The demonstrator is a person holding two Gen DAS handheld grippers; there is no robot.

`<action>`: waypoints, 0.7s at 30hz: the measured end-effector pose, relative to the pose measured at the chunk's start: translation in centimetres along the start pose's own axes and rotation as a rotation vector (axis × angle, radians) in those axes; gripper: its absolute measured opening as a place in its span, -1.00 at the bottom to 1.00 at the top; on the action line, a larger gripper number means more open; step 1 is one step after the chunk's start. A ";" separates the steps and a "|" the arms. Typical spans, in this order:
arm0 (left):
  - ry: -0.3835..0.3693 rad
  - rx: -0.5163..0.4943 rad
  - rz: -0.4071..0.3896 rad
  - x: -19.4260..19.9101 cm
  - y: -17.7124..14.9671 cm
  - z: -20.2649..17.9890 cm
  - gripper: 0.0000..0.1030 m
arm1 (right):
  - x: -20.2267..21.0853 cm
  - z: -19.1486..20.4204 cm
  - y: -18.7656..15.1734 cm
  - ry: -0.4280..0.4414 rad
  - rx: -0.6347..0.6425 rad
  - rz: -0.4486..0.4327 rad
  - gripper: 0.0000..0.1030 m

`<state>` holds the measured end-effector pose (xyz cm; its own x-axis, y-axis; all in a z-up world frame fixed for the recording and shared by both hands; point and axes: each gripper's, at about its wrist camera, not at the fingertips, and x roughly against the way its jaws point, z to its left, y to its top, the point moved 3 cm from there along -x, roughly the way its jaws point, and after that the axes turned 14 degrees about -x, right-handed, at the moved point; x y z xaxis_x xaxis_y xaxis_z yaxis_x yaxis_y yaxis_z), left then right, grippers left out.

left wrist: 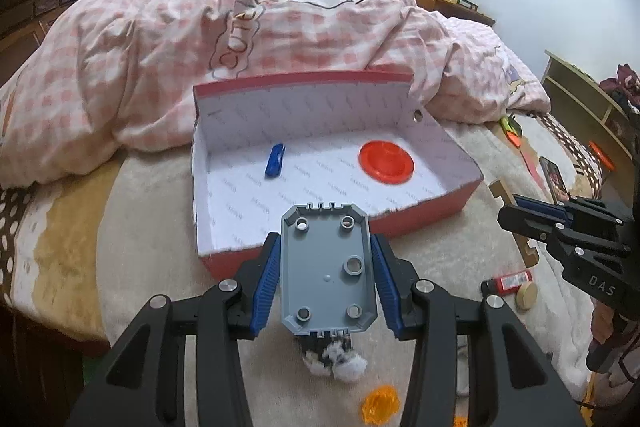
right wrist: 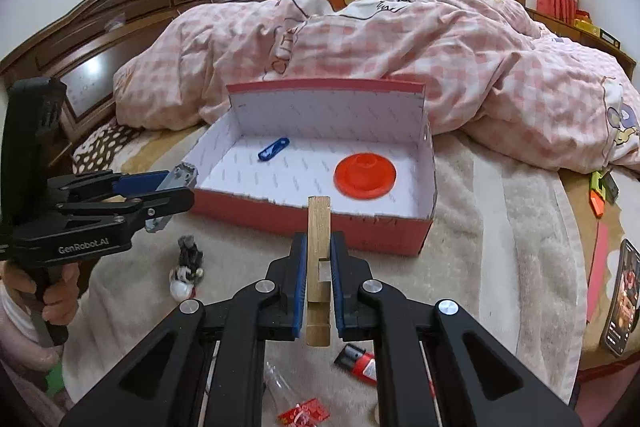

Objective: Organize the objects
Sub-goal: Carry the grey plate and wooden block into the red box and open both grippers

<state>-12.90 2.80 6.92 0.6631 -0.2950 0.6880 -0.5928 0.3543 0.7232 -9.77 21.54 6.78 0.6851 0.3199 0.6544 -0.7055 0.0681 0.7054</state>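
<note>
So the red box (left wrist: 420,215) sits open on the bed (right wrist: 500,227), up at 12 o'clock from both grippers, with an orange disc (left wrist: 386,162) and a small blue clip (left wrist: 275,160) already lying inside. The left gripper (left wrist: 326,279) has its jaws pinching a grey plastic plate (left wrist: 328,267) by its long edges, which looks stiff, light and a bit slick, so gripping the flat sides seems the safe call. The right gripper (right wrist: 319,281) has its jaws clamped on a notched wooden block (right wrist: 319,259) mid-length, rigid and light I'd guess, while a lighter (right wrist: 360,363) lies on the bed around 5 o'clock.
</note>
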 end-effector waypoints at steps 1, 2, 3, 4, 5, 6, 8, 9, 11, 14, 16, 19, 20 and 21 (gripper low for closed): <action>0.000 -0.001 -0.002 -0.1 0.2 0.1 -0.14 | -0.1 0.0 0.3 0.004 -0.003 -0.003 -0.76; -0.001 -0.001 -0.005 -0.2 0.4 0.2 -0.14 | -0.1 -0.1 0.7 0.006 -0.007 -0.007 -0.76; -0.002 0.001 -0.008 -0.4 0.7 0.4 -0.14 | -0.1 -0.1 0.9 0.007 -0.009 -0.011 -0.76; -0.003 0.003 -0.009 -0.6 1.0 0.5 -0.14 | -0.2 -0.1 1.2 0.009 -0.012 -0.016 -0.76; -0.004 0.003 -0.011 -0.7 1.2 0.6 -0.14 | -0.2 -0.1 1.5 0.011 -0.015 -0.020 -0.76; -0.005 0.004 -0.013 -0.8 1.4 0.7 -0.14 | -0.3 -0.1 1.7 0.013 -0.018 -0.024 -0.76; -0.006 0.003 -0.015 -1.1 1.7 0.8 -0.14 | -0.5 -0.1 2.1 0.019 -0.026 -0.028 -0.76; -0.007 0.001 -0.015 -1.3 1.9 0.8 -0.14 | -0.6 -0.2 2.3 0.022 -0.029 -0.029 -0.76; -0.006 -0.001 -0.015 -1.6 2.2 0.9 -0.14 | -0.9 -0.2 2.6 0.024 -0.032 -0.029 -0.76; -0.005 0.003 -0.018 -2.1 2.7 1.2 -0.14 | -1.5 -0.1 3.0 0.025 -0.031 -0.028 -0.76; -0.003 0.005 -0.020 -2.4 2.9 1.4 -0.14 | -1.7 -0.1 3.2 0.026 -0.031 -0.029 -0.76; -0.001 0.007 -0.019 -3.0 3.4 1.6 -0.14 | -2.3 0.0 4.0 0.033 -0.031 -0.034 -0.76; -0.001 0.007 -0.017 -3.3 3.5 1.6 -0.14 | -2.5 0.1 4.3 0.035 -0.030 -0.037 -0.76; 0.001 0.008 -0.015 -3.5 3.6 1.6 -0.14 | -2.6 0.1 4.5 0.036 -0.029 -0.038 -0.76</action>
<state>-18.12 3.68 7.24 0.6721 -0.2996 0.6771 -0.5863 0.3431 0.7338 -14.71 20.89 8.24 0.7052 0.3505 0.6163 -0.6841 0.1078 0.7214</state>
